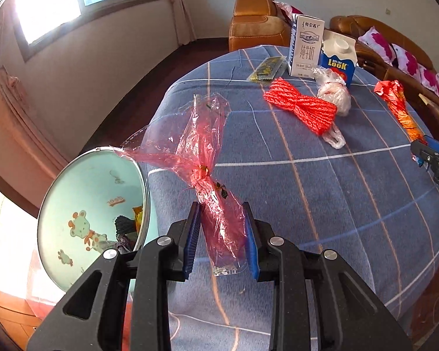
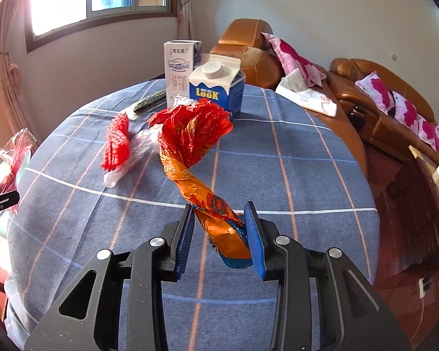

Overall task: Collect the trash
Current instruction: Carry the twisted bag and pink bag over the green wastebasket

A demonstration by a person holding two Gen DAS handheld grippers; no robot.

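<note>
Gripping wrappers [image 1: 216, 219] in both grippers [image 1: 223, 235] above blue plaid tablecloth [image 1: 322, 204], sofa [image 2: 380, 111] behind.

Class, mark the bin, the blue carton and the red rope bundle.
bin [image 1: 73, 193], left wrist view, inner wall.
blue carton [image 2: 216, 95], right wrist view, front face.
red rope bundle [image 1: 303, 105], left wrist view, middle.

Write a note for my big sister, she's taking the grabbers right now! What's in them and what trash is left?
Left gripper: shut on the red cellophane wrapper, held beside the open bin.
Right gripper: shut on the twisted orange foil wrapper, above the table.
Done: some trash already lies in the bin.
Left: drop both wrappers in, then collect the red net, clear plastic bag, green packet, white milk carton and blue carton.
</note>
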